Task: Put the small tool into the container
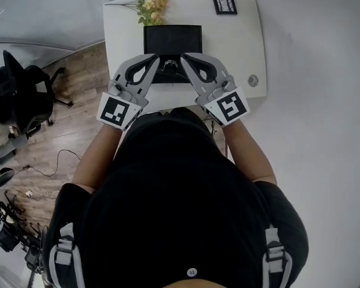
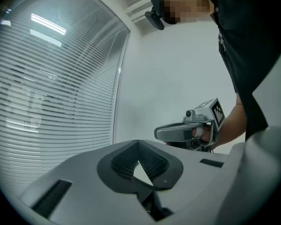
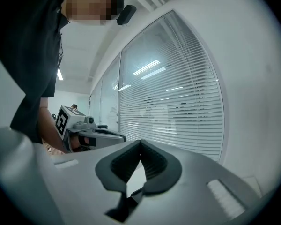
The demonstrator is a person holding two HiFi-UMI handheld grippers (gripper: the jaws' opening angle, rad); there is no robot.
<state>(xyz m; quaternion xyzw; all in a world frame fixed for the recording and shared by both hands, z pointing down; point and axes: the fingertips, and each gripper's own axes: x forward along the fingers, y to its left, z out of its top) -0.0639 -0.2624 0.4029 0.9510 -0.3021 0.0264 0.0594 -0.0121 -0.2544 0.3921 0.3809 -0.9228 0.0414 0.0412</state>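
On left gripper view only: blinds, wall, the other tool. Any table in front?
Observer: Yes. Head view shows a white table below the left tool and right tool.
Operator: Container?
Observer: Dark rectangular container mid-table, just beyond both tips.
Operator: Right tool holding anything?
Observer: No. Its own view shows the jaws shut with nothing between them.

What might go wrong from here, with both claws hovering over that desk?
The left gripper and right gripper are shut and empty, tips nearly together, so they may knock each other. The flowers and picture frame stand just behind the black container; a forward reach might topple them.
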